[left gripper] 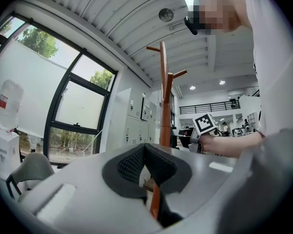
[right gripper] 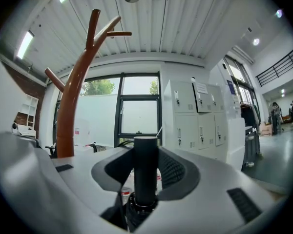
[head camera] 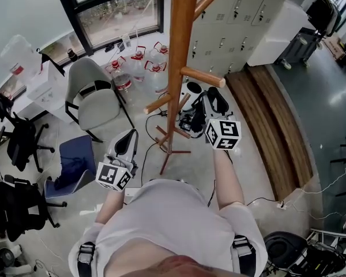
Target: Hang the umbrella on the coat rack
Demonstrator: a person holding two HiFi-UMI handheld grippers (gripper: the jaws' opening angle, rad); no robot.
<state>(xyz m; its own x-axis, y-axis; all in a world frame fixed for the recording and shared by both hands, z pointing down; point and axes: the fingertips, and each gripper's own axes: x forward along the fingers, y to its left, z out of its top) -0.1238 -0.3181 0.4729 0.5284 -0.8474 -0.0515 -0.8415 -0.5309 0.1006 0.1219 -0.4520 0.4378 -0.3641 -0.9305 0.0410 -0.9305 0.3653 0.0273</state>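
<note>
We see the umbrella (right gripper: 145, 150), a black round handle standing upright, clamped between our right gripper's (right gripper: 147, 172) half-parted jaws, near the wooden coat rack (right gripper: 73, 116). Our left gripper (left gripper: 144, 165) is closed and empty.

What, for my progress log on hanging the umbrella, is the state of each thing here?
umbrella: held by its handle, not yet hung.
coat rack: upright, visible pegs bare.
right gripper: shut on the umbrella.
left gripper: shut, empty.
</note>
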